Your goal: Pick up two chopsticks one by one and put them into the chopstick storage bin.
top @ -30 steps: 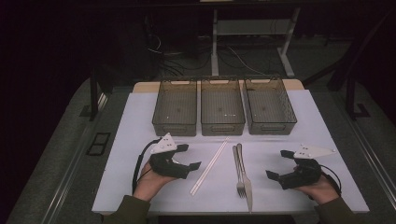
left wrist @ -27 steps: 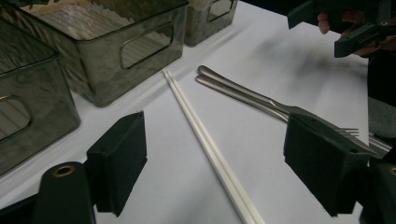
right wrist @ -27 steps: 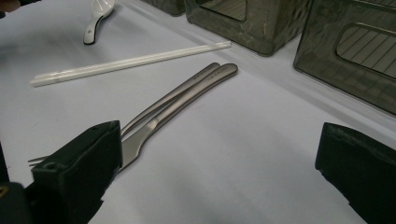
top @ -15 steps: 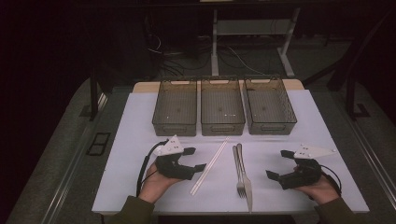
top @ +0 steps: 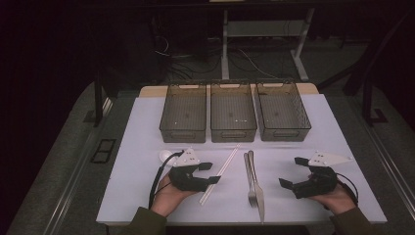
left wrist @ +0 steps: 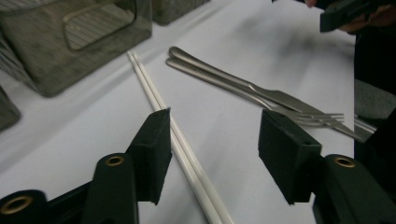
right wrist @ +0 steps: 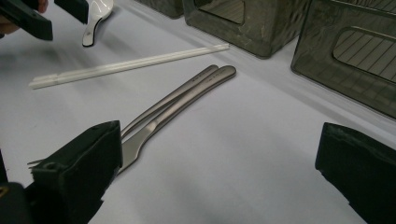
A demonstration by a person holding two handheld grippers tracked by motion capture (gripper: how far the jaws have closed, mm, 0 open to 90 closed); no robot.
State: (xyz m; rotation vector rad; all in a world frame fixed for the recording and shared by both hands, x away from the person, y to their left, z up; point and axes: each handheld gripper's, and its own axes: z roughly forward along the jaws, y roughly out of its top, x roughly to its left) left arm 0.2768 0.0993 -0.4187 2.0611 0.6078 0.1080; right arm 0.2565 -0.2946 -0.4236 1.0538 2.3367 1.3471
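Left gripper at a pair of white chopsticks, its jaws spread and just now closing.

The left gripper (left wrist: 212,158) has two blocky matte black jaws astride two slim, glossy white chopsticks (left wrist: 187,154); these run just inside its left pad, not pinched. Beyond its right jaw lie one smooth steel fork (top: 250,181) and one steel knife (top: 258,191), side by side. Ahead stand three ribbed, smoky translucent bins (top: 233,111). The right gripper (top: 293,172) rests apart, jaws wide and empty.
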